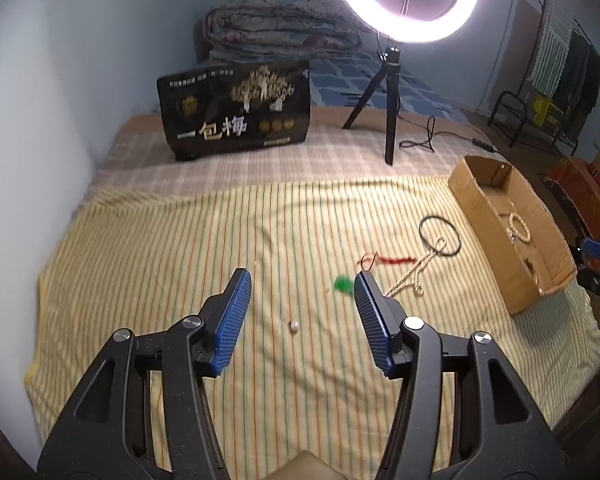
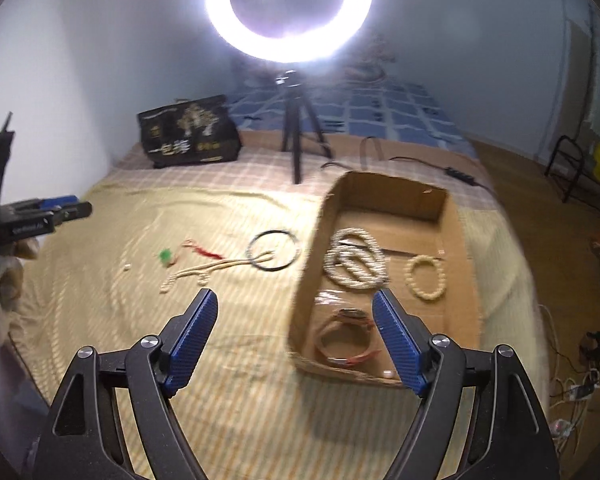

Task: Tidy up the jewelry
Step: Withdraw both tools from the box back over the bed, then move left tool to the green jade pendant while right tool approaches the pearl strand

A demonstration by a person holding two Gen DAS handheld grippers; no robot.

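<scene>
Left wrist view shows the left gripper (image 1: 302,280) with its blue fingers (image 1: 232,316) spread apart and nothing between them, hanging over a yellow striped sheet (image 1: 140,264) on the bed. On the sheet just beyond the fingertips lie a small pale bead (image 1: 294,326), a green tuft (image 1: 343,283), a red tassel (image 1: 392,259), a cream bead strand (image 1: 410,276) and a thin black ring (image 1: 440,236); the far end of the strand lies inside the ring. To the right stands an open cardboard box (image 1: 484,196) holding a pale bead bracelet (image 1: 520,228). Farther off stand a black printed bag (image 1: 236,110) and a ring light (image 1: 404,0) on a small tripod (image 1: 388,120), with a folded quilt (image 1: 280,24) at the far end of the bed.

Right wrist view, which is blurred, shows the right gripper (image 2: 296,300) with its fingers (image 2: 192,338) spread wide and empty, poised above the near left corner of the box (image 2: 312,280). Inside the box lie coiled bead strands (image 2: 356,264) toward the left, the pale bracelet (image 2: 426,278) to the right of them, and a brownish bangle (image 2: 346,344) at the near end. The black ring (image 2: 274,250) lies on the sheet just left of the box, with the loose strand (image 2: 204,272), tassel (image 2: 206,251) and green tuft (image 2: 165,257) farther left. The left gripper (image 2: 60,208) shows at the left edge.
</scene>
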